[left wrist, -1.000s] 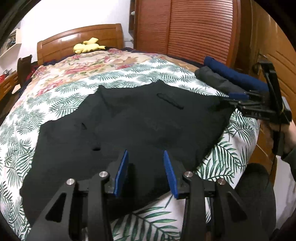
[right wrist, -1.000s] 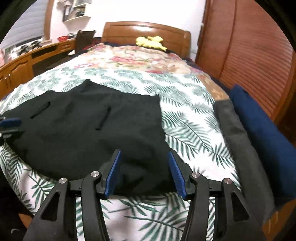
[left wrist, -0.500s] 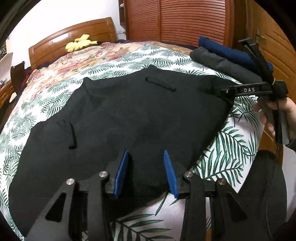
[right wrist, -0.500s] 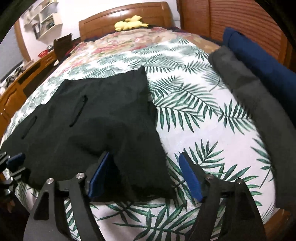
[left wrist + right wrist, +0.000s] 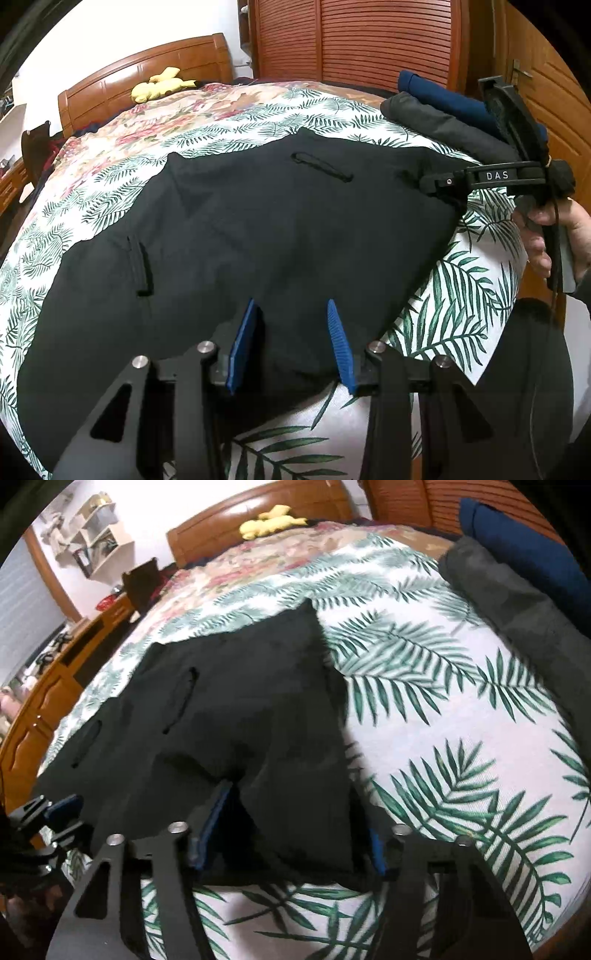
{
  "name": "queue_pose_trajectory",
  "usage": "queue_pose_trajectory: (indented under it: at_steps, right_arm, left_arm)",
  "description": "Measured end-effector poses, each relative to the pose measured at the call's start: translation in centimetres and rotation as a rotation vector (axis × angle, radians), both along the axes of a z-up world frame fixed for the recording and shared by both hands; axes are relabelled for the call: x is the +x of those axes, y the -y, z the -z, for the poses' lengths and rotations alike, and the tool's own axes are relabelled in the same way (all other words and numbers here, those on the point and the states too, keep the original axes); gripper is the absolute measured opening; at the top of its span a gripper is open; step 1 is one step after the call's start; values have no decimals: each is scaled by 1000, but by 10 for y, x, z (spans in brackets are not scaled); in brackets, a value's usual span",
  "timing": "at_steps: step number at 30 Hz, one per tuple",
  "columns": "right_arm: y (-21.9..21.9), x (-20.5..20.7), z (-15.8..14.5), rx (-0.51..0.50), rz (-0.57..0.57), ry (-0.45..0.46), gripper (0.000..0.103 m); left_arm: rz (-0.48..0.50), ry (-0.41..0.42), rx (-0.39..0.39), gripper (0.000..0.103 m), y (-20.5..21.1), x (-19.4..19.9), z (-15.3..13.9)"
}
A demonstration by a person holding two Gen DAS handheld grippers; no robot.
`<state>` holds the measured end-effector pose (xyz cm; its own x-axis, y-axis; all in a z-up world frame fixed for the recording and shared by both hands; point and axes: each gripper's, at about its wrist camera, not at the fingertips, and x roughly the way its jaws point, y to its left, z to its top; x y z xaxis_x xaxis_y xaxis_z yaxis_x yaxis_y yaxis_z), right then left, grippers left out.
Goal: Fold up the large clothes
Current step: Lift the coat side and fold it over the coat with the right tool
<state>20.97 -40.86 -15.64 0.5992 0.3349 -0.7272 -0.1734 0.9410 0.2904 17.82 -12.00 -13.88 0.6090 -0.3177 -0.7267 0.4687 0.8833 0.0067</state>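
A large black garment [image 5: 258, 229] lies spread flat on the bed's palm-leaf sheet [image 5: 461, 295]; it also shows in the right wrist view [image 5: 240, 731]. My left gripper [image 5: 291, 343] is open, its blue pads straddling the garment's near hem. My right gripper [image 5: 288, 830] is open wide, its pads on either side of the garment's near right corner; the cloth lies between them. It also shows from the side at the garment's right corner in the left wrist view [image 5: 443, 182].
A rolled grey garment [image 5: 443, 125] and a folded navy one [image 5: 443, 96] lie along the bed's right side. A yellow plush toy [image 5: 162, 83] sits by the wooden headboard [image 5: 147, 70]. Wooden wardrobe doors [image 5: 369, 37] stand behind. A wooden desk [image 5: 48, 701] is at the left.
Both grippers have moved down and forward onto the garment's near edge. The right gripper has opened wider and slid around the right corner. The garment has been smoothed flatter.
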Motion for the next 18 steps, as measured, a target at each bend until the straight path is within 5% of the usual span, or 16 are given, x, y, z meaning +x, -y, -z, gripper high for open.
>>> queue_pose_trajectory:
  at_steps: [2, 4, 18]
  right_arm:
    - [-1, -3, -8, 10, -10, 36, 29]
    - [-1, -5, -17, 29, -18, 68, 23]
    - [-68, -13, -91, 41, -161, 244, 13]
  left_arm:
    - [-6, 3, -7, 39, -3, -1, -2]
    - [-12, 8, -19, 39, -8, -2, -6]
    - [-134, 100, -118, 39, -90, -26, -44]
